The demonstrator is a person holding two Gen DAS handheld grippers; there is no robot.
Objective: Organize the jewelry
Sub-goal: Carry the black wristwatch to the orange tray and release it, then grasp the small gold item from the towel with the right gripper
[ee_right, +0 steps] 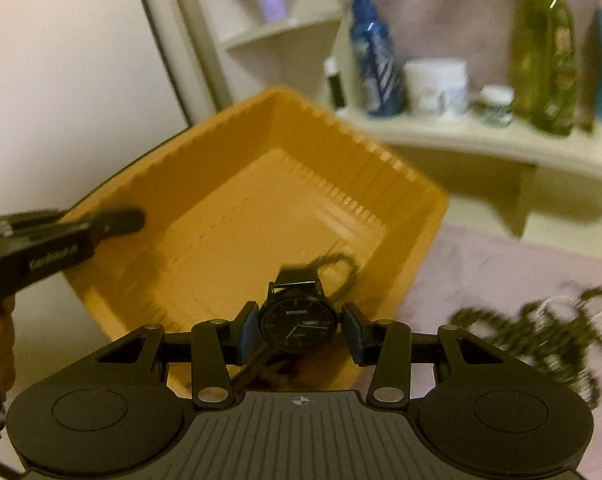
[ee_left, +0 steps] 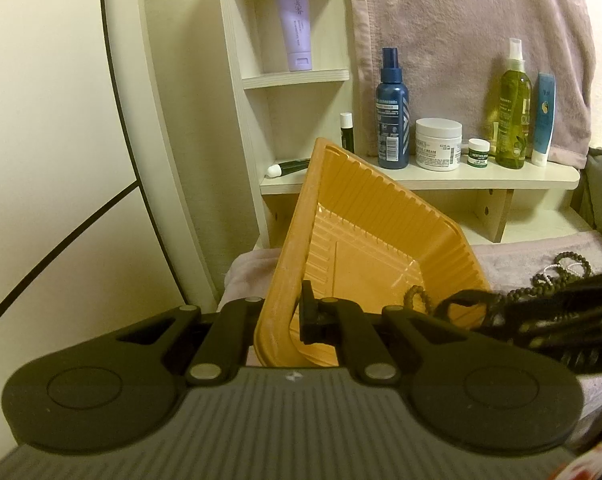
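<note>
An orange plastic tray [ee_left: 365, 216] is tilted up; my left gripper [ee_left: 279, 316] is shut on its near-left rim. In the right wrist view the tray [ee_right: 229, 184] lies under my right gripper [ee_right: 299, 330]. A black watch [ee_right: 297, 326] sits between the blue pads [ee_right: 248, 330]; the left pad is close to its case and the right pad stands apart, so the gripper is open. A dark bead bracelet [ee_right: 337, 268] lies in the tray, also seen in the left wrist view [ee_left: 417, 298]. More dark bead strands [ee_right: 541, 332] lie on the lilac towel [ee_right: 481, 272].
A white shelf [ee_left: 481, 178] behind the tray holds a blue spray bottle [ee_left: 392, 112], a white cream jar [ee_left: 438, 144], a small green jar [ee_left: 479, 153], a green spray bottle [ee_left: 512, 112] and a blue tube [ee_left: 544, 120]. A mirror [ee_left: 49, 120] stands left.
</note>
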